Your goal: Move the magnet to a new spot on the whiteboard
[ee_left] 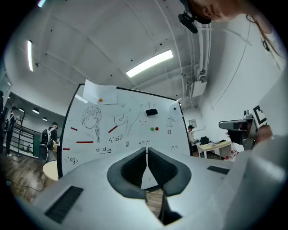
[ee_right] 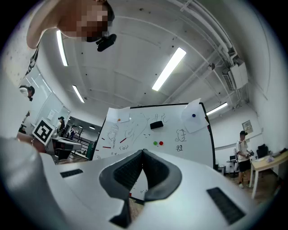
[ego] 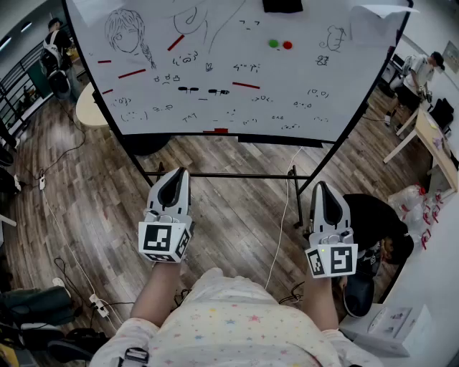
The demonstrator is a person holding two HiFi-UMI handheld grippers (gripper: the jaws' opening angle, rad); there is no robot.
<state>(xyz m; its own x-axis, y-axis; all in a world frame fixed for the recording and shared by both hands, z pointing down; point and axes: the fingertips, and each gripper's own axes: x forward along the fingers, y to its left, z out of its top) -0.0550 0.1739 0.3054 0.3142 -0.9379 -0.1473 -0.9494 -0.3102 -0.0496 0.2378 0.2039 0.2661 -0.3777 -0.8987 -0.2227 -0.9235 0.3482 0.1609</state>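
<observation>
The whiteboard stands ahead of me, covered in black doodles and short red strips. A green round magnet and a red one sit side by side at its upper right, below a black eraser. Both magnets show in the left gripper view and the green one in the right gripper view. My left gripper and right gripper are held low, well short of the board. Each is shut with nothing between its jaws.
Paper sheets are pinned at the board's top corners, one by a blue magnet. The board's black stand legs and a white cable lie on the wood floor. A person stands by a table at right; another person is at left.
</observation>
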